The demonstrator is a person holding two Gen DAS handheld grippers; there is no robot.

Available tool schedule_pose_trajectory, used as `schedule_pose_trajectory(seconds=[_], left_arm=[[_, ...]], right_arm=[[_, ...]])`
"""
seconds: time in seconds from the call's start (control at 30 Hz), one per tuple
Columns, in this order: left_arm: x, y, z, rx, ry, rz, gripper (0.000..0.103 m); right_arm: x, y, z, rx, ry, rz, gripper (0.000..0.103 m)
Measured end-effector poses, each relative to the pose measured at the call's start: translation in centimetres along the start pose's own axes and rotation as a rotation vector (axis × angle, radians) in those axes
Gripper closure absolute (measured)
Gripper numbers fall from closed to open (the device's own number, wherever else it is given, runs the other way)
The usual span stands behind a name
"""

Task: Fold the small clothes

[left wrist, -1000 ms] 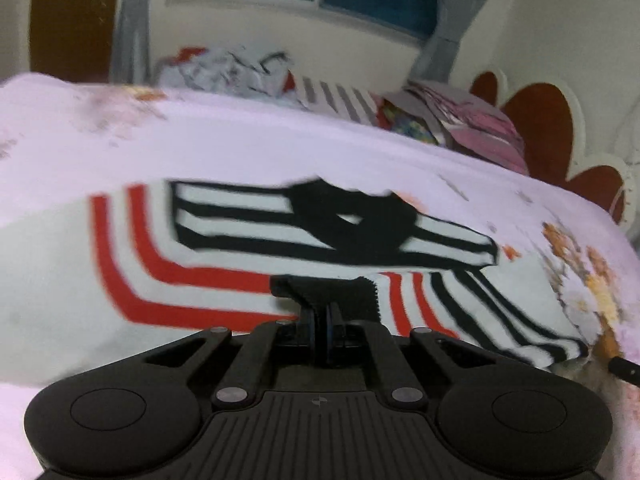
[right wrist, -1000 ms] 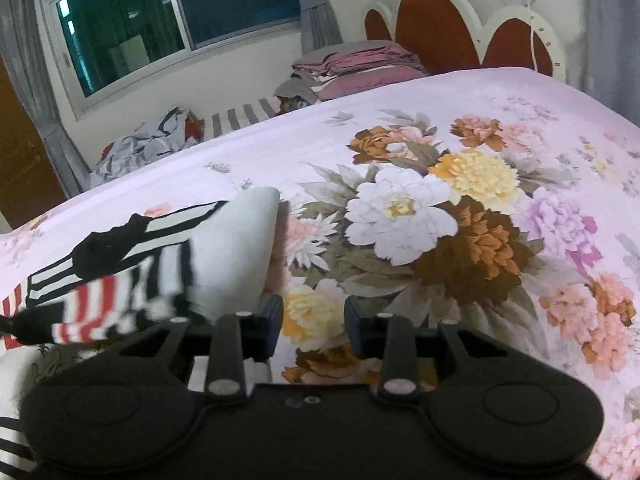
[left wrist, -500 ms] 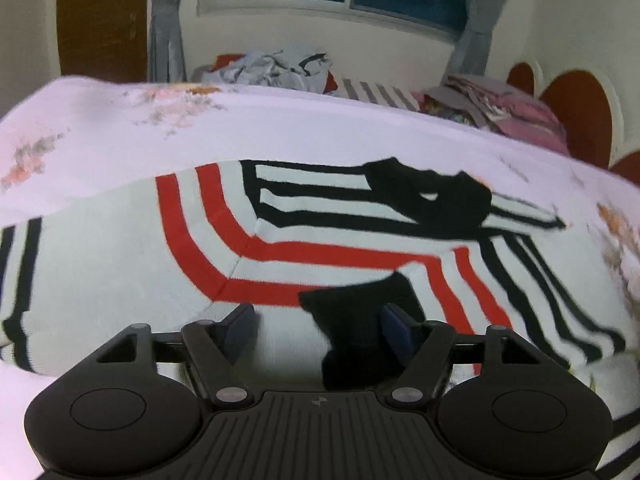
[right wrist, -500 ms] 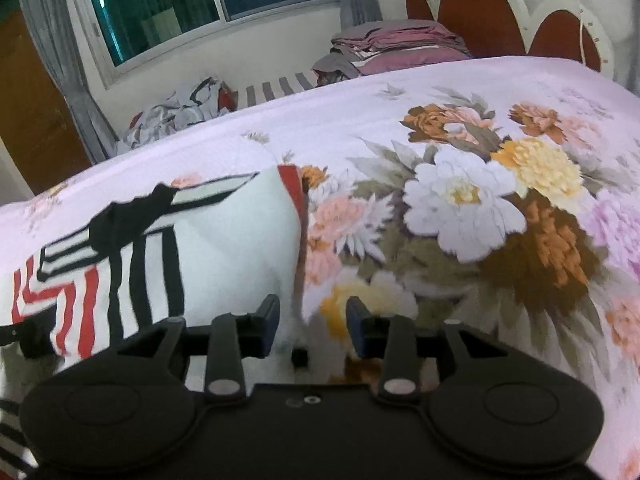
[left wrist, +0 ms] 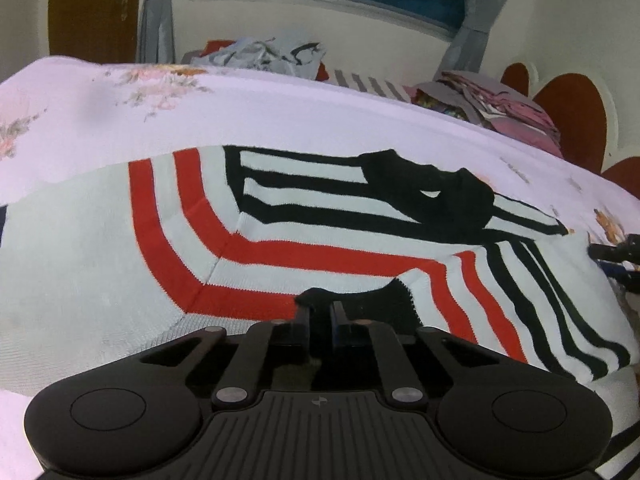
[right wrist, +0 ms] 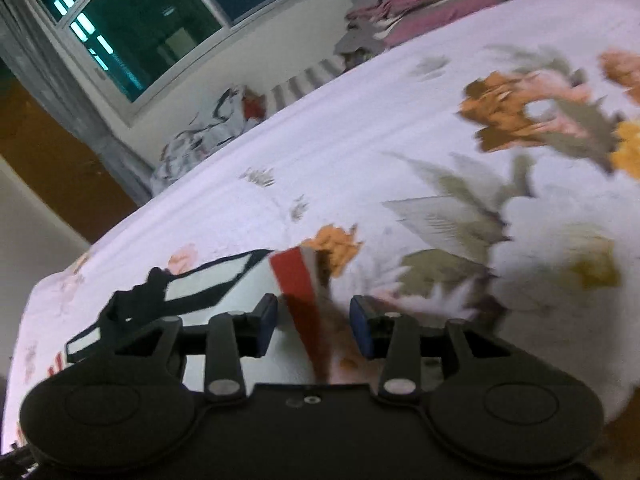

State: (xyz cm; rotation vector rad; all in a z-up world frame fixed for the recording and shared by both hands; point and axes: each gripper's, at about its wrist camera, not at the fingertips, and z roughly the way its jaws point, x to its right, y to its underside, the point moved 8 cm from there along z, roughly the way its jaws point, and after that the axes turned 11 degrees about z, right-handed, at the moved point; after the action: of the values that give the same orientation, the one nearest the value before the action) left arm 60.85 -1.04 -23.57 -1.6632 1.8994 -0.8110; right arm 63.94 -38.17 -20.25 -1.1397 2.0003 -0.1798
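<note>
Sweater [left wrist: 280, 248], one, striped white, red and black, lies spread across the frame's middle on one floral bedsheet [left wrist: 280, 112]. Left gripper [left wrist: 319, 312], bottom centre, pinches its black cuff. Right gripper [right wrist: 313, 330] is closing, its fingers narrowly apart astride the red edge.

Bare floral bedspread [right wrist: 400, 128] beyond sweater [left wrist: 320, 240]; clothes piles [left wrist: 264, 52] along far edge

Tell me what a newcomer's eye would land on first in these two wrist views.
First, the striped sweater, white with bold red and black bands, spread over the floral bedsheet and filling the left wrist view. At its near edge the left gripper is shut on a black cuff. In the blurred right wrist view, the right gripper is closing around a red-edged corner of the sweater, not yet pinched.
</note>
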Motion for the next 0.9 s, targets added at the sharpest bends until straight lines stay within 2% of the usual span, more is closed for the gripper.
schedule_pose_trajectory(seconds=[0.03, 0.1, 0.13, 0.17, 0.2, 0.27, 0.33, 0.37, 0.4, 0.43, 0.5, 0.53, 0.6, 0.67, 0.73, 0.77, 0.8, 0.83, 0.87, 0.9], left_arm=[[-0.1, -0.1, -0.5, 0.028, -0.017, 0.013, 0.098], [-0.1, -0.7, -2.2, 0.137, -0.075, 0.045, 0.098], [-0.1, -0.5, -2.2, 0.135, -0.112, 0.062, 0.098], [-0.3, -0.1, -1.6, 0.105, -0.139, 0.071, 0.103], [-0.7, 0.6, -0.6, 0.054, -0.158, 0.061, 0.103], [-1.1, 1.0, 0.0, 0.047, -0.157, 0.06, 0.103], [-0.9, 0.7, -0.1, 0.03, -0.164, 0.101, 0.103], [-0.9, 0.6, -0.1, 0.022, -0.167, 0.122, 0.103], [-1.1, 0.4, -0.3, 0.013, -0.182, 0.126, 0.103], [-1.4, 0.2, -0.9, 0.012, -0.212, 0.114, 0.103], [-1.8, -0.5, -2.9, 0.083, -0.254, 0.089, 0.103], [-1.5, -0.8, -3.3, 0.097, -0.244, 0.077, 0.102], [0.5, -1.7, -2.9, 0.098, -0.172, 0.081, 0.101], [3.6, -2.3, -2.1, 0.095, -0.116, 0.145, 0.1], [6.9, -2.5, -1.0, 0.074, -0.041, 0.202, 0.09], [8.3, -2.4, -0.6, 0.063, -0.008, 0.228, 0.067], [9.4, -2.1, 0.1, 0.037, 0.015, 0.257, 0.032], [10.0, -1.2, 0.5, -0.008, 0.014, 0.282, 0.027], [10.2, -0.5, 1.3, -0.04, 0.008, 0.292, 0.026], [9.8, -0.5, 1.2, -0.013, 0.017, 0.262, 0.026]], right_arm=[[-0.3, 0.1, 0.0, 0.005, 0.022, -0.039, 0.094], [-1.6, 0.1, -1.0, 0.068, 0.068, -0.143, 0.095], [-2.2, 0.4, -1.3, 0.09, 0.085, -0.193, 0.095], [-2.1, 0.7, -0.8, 0.088, 0.129, -0.237, 0.095], [-1.6, 0.9, 0.0, 0.069, 0.173, -0.247, 0.095], [-0.9, 0.8, 0.4, 0.066, 0.162, -0.192, 0.095], [-1.1, 0.9, 0.3, 0.059, 0.173, -0.197, 0.094], [-1.2, 0.9, 0.2, 0.057, 0.184, -0.213, 0.092], [-1.3, 0.9, -0.1, 0.058, 0.192, -0.219, 0.083], [-1.5, 0.7, -0.7, 0.069, 0.197, -0.225, 0.081], [-2.0, 0.5, -2.3, 0.108, 0.181, -0.254, 0.082], [-2.5, 0.8, -2.9, 0.109, 0.17, -0.274, 0.083], [-3.6, 1.9, -2.9, 0.074, 0.145, -0.308, 0.084], [-4.6, 3.5, -2.7, 0.053, 0.14, -0.339, 0.086], [-5.0, 5.3, -2.8, 0.034, 0.149, -0.329, 0.086], [-4.8, 6.1, -3.0, 0.033, 0.165, -0.324, 0.086], [-4.6, 7.0, -3.3, 0.029, 0.18, -0.326, 0.087], [-4.4, 8.0, -3.5, 0.022, 0.199, -0.347, 0.087], [-4.3, 9.0, -3.6, 0.033, 0.222, -0.399, 0.087], [-4.4, 9.4, -3.7, 0.043, 0.226, -0.439, 0.087]])
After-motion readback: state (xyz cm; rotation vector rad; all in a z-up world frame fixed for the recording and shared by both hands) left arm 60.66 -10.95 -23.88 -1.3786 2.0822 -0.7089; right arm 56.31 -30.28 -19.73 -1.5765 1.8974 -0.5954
